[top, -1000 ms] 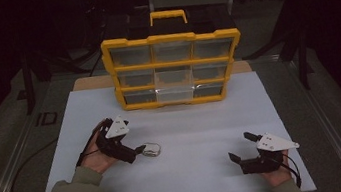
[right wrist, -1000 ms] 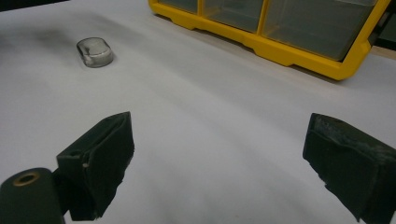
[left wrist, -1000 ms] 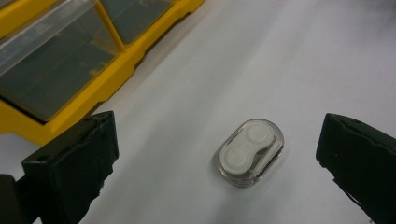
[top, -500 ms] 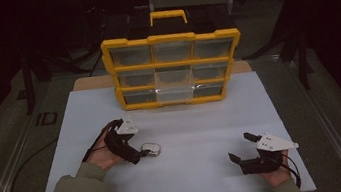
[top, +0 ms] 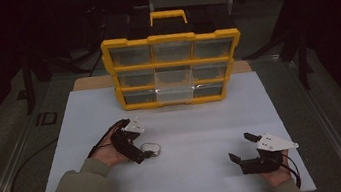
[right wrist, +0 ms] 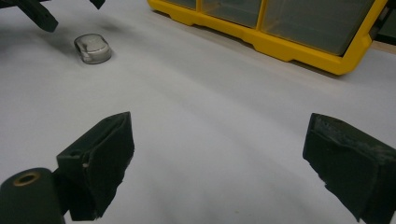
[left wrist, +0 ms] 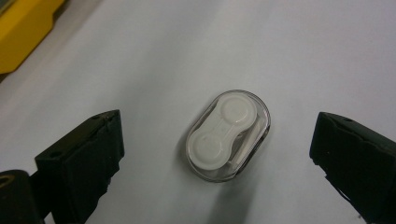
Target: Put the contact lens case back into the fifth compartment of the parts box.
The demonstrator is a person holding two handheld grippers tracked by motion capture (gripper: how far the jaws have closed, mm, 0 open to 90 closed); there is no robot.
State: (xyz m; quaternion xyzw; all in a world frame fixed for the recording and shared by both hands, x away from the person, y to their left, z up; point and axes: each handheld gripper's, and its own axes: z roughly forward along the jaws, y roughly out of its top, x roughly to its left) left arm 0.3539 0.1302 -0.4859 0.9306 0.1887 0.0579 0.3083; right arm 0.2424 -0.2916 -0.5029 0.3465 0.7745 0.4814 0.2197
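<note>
Left gripper [left wrist: 212, 154] spread wide above a small clear plastic case [left wrist: 229, 135], not touching it. Oval, glossy, with two round white cups inside (joined like a dumbbell). Lying flat on the matte white tabletop [top: 198, 127], long axis diagonal between the jaws. Right gripper [top: 242, 149] also released, well apart, facing a yellow drawer organizer [top: 174, 67].

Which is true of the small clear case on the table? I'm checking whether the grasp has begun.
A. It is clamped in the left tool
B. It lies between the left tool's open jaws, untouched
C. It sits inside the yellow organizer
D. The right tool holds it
B: in the left gripper view the small clear case lies flat on the white table with a gap to each jaw of the open left tool.
</note>
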